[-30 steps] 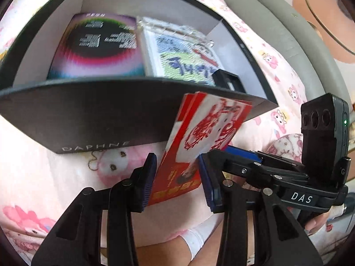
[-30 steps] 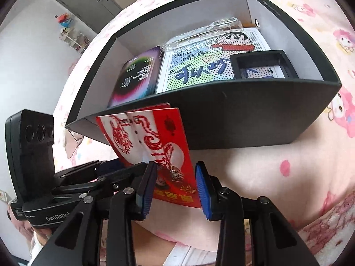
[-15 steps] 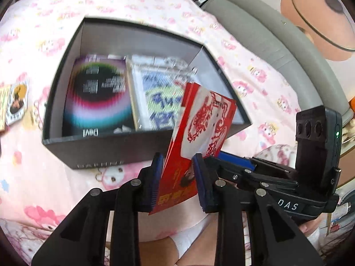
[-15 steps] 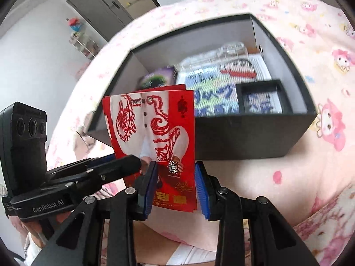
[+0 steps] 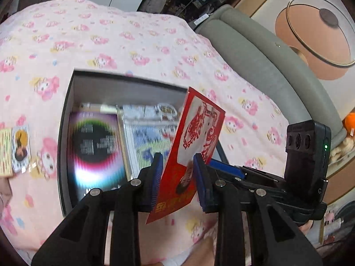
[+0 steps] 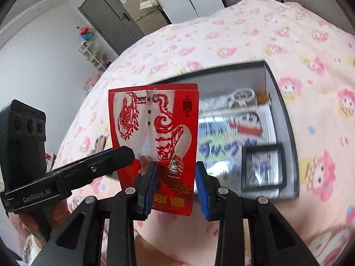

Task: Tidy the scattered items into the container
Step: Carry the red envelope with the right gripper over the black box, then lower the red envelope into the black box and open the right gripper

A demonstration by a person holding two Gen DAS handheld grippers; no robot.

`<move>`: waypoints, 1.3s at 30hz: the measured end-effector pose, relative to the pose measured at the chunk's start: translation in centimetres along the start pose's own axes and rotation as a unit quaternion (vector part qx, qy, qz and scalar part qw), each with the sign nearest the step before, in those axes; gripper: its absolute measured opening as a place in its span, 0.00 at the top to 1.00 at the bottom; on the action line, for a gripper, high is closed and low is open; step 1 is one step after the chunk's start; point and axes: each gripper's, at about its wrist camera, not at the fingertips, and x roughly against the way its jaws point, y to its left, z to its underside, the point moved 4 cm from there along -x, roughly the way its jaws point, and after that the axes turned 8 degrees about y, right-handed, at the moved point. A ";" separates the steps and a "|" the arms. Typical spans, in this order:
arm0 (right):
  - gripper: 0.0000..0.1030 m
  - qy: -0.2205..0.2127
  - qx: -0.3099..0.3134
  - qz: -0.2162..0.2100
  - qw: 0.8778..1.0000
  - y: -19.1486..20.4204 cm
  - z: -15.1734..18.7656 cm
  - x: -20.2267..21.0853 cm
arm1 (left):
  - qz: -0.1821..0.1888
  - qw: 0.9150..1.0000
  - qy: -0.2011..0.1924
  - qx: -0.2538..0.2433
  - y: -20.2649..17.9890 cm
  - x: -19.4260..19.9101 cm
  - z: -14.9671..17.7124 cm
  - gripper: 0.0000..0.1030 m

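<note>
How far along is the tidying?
Done: album, cartoon case and small frame lie in the black box. In hand: red booklet, apparently gripped by the left gripper, not yet inside; right gripper open. Left: drop it in, then collect the cards beside the box.

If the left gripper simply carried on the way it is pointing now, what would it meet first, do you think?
Probably the red booklet, which already stands between the left gripper's fingers. Beyond it lies the open black box, likely the printed sleeves inside, though depth is hard to judge.

Pink cartoon bedsheet (image 5: 137, 44), grey headboard (image 5: 266, 53), grey door (image 6: 111, 15)
</note>
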 end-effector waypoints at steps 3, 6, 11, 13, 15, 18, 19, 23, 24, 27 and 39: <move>0.71 -0.006 0.008 0.004 1.000 0.0 -2.0 0.1 | -0.016 1.000 -0.010 0.004 0.1 -0.7 -2.2 0.73; 0.71 -0.002 0.007 -0.001 1.000 -0.5 -4.3 -0.6 | -0.019 1.000 -0.013 0.017 0.9 -1.4 -3.9 0.73; 0.71 0.020 0.013 0.002 1.000 -1.4 -6.6 -2.6 | -0.016 0.999 0.014 0.043 2.7 -3.9 -5.0 0.73; 0.71 0.030 0.007 0.007 0.999 -2.1 -6.6 -3.6 | -0.016 0.998 0.036 0.055 3.5 -5.5 -4.7 0.73; 0.71 0.044 -0.007 0.008 0.999 -3.1 -6.2 -4.6 | -0.016 0.996 0.057 0.067 4.2 -7.1 -4.2 0.73; 0.71 0.066 -0.025 0.019 0.997 -4.5 -5.7 -5.9 | -0.013 0.992 0.089 0.091 5.0 -9.5 -3.5 0.73; 0.71 0.073 -0.029 0.023 0.997 -5.0 -5.7 -6.2 | -0.014 0.990 0.099 0.097 5.1 -10.2 -3.2 0.73; 0.71 0.103 -0.059 0.028 0.992 -6.7 -5.1 -7.7 | -0.036 0.984 0.136 0.110 5.3 -12.6 -2.0 0.73; 0.71 0.113 -0.068 0.029 0.991 -7.2 -4.8 -8.2 | -0.045 0.982 0.146 0.112 5.3 -13.2 -1.7 0.73; 0.70 0.128 -0.066 0.043 0.989 -7.5 -4.4 -9.0 | -0.051 0.978 0.159 0.121 5.4 -13.8 -1.3 0.71; 0.70 0.036 -0.044 0.049 0.997 -7.1 -5.1 -4.0 | -0.064 0.975 0.158 0.145 5.7 -12.1 -0.9 0.71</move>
